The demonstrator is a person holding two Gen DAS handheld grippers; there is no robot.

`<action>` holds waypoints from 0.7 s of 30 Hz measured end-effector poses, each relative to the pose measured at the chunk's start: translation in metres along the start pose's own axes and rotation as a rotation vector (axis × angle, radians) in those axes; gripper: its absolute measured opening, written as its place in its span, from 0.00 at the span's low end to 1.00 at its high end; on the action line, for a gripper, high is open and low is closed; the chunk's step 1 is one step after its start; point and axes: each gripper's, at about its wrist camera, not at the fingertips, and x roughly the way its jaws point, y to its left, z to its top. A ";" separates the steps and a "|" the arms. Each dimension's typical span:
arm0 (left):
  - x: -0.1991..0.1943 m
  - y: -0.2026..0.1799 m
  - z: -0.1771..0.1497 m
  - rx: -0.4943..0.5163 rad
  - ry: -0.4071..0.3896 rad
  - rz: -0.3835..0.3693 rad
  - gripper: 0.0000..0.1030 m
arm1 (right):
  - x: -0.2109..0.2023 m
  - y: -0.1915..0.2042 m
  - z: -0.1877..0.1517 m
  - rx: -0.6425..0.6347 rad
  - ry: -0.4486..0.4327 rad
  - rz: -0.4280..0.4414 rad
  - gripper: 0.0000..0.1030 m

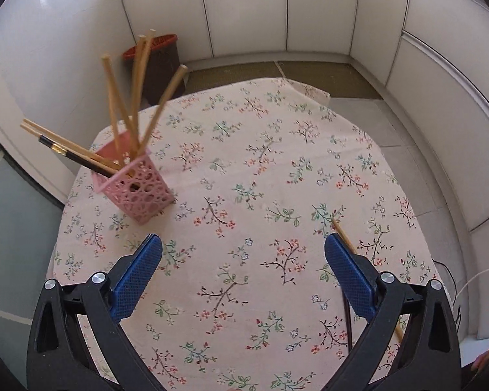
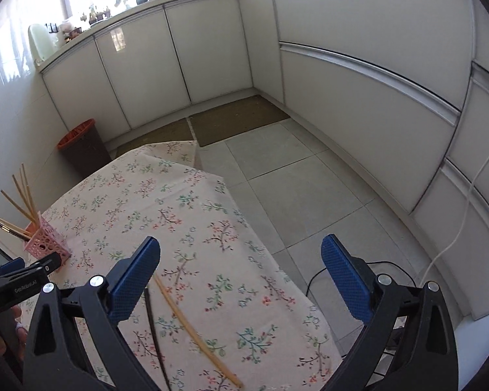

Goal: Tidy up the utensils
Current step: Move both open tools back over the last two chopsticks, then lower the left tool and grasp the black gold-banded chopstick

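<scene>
While both the left gripper (image 1: 243,247) and right gripper (image 2: 241,249) were held agape and empty, the wooden chopstick (image 2: 195,330) was judged light, stiff, roll-prone; mid-shaft pinch advised.

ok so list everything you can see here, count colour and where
pink holder: one, pink lattice, far left of table
chopsticks in holder: several, mostly light wood, one dark, leaning outward
loose wooden chopstick: one, light wood, lying on cloth near right edge
loose dark chopstick: one, dark, lying beside the wooden one
tablecloth: one, pinkish floral, covering table
bin: one, brown with orange rim, on floor
cabinets: white, along walls
left hand-held gripper: one, black with blue pads, open, empty
right hand-held gripper: one, same colours, open, empty
</scene>
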 end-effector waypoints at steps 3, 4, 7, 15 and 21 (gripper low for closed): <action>0.017 -0.013 0.002 -0.009 0.088 -0.046 0.93 | 0.011 -0.020 -0.004 0.041 0.025 -0.024 0.93; 0.023 -0.017 0.002 -0.010 0.117 -0.067 0.93 | 0.015 -0.025 -0.005 0.065 0.048 -0.018 0.93; 0.036 -0.028 0.005 -0.006 0.164 -0.091 0.93 | 0.027 -0.034 -0.007 0.132 0.118 0.035 0.93; 0.074 -0.048 0.000 0.000 0.350 -0.125 0.93 | 0.030 -0.034 -0.008 0.156 0.135 0.043 0.93; 0.092 -0.056 -0.007 0.006 0.397 -0.095 0.90 | 0.032 -0.044 -0.008 0.195 0.155 0.042 0.93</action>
